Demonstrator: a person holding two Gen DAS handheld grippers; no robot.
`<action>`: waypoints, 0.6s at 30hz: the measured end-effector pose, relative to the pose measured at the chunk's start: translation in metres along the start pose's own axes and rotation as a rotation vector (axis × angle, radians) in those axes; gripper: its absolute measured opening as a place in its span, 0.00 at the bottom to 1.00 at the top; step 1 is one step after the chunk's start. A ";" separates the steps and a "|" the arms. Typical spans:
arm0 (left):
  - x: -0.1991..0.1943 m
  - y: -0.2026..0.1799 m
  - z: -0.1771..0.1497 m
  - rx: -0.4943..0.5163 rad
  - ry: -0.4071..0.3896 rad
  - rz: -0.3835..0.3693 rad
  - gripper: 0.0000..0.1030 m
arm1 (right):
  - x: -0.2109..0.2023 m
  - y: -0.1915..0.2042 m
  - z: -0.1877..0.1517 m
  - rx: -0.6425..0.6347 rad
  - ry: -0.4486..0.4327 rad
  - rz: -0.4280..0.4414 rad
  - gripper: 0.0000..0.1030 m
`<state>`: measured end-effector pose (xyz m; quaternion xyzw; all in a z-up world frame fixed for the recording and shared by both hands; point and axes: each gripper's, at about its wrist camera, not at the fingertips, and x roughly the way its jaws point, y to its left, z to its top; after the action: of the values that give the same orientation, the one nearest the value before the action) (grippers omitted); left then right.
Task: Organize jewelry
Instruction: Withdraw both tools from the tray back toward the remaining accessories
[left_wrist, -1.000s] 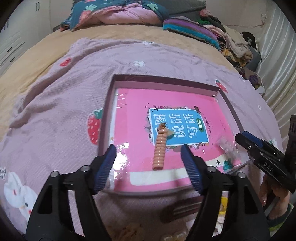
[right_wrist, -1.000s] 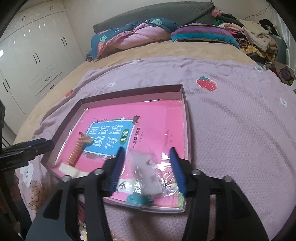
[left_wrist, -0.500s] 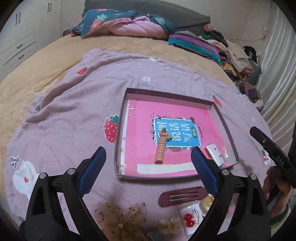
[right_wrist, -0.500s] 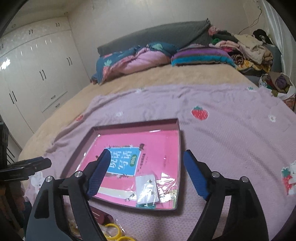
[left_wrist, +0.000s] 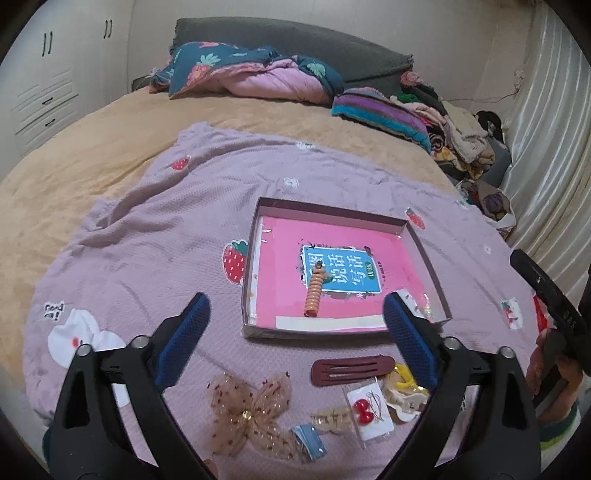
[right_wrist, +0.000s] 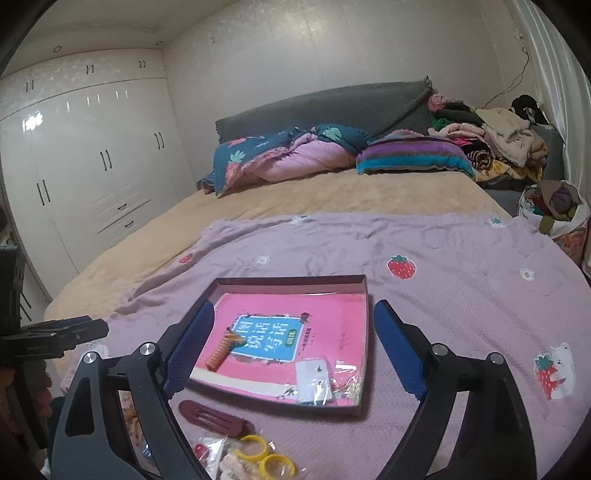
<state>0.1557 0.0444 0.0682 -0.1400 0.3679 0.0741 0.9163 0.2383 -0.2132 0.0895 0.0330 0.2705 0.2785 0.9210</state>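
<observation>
- Two fisheye views look forward over a bed covered by a lilac blanket (left_wrist: 155, 236) printed with strawberries.
- In the left wrist view, the left claw (left_wrist: 295, 339) fills the lower frame. Its blue-padded jaws stand wide and are opening, with nothing between them.
- In the right wrist view, the right claw (right_wrist: 293, 349) sits low in the frame. Its jaws are also wide and opening, and nothing is gripped.
- A shallow box tray (left_wrist: 332, 205) lies on the blanket at the centre of the left view. A pink book (left_wrist: 343, 236) with a blue title panel lies flat inside it.
- A coiled orange hair tie (left_wrist: 314, 291) rests on the book, toward its left side.
- A small clear packet (right_wrist: 314, 380) lies in the tray's near right corner in the right view.
- Loose pieces lie on the blanket below the tray in the left view: a long maroon hair clip (left_wrist: 351, 369), a sheer beige bow (left_wrist: 245, 410) at lower centre, a card with red cherry earrings (left_wrist: 369, 410), and a pale claw clip (left_wrist: 332, 419).
- Yellow rings (right_wrist: 264, 456) show at the bottom centre of the right view.
- A person's hand (left_wrist: 550, 376) holds the other tool at the right edge of the left view.
- Folded bedding and piled clothes fill the upper frame.
</observation>
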 end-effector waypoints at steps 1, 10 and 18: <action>-0.004 0.000 -0.002 0.001 -0.006 -0.003 0.89 | -0.005 0.002 0.000 -0.003 -0.003 0.004 0.84; -0.029 0.001 -0.013 0.007 -0.037 -0.034 0.90 | -0.039 0.021 -0.010 0.010 -0.020 0.022 0.84; -0.038 0.008 -0.025 0.002 -0.047 -0.048 0.91 | -0.063 0.035 -0.025 0.002 -0.017 0.011 0.85</action>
<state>0.1098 0.0427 0.0760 -0.1463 0.3429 0.0550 0.9263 0.1645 -0.2195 0.1059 0.0378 0.2626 0.2829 0.9217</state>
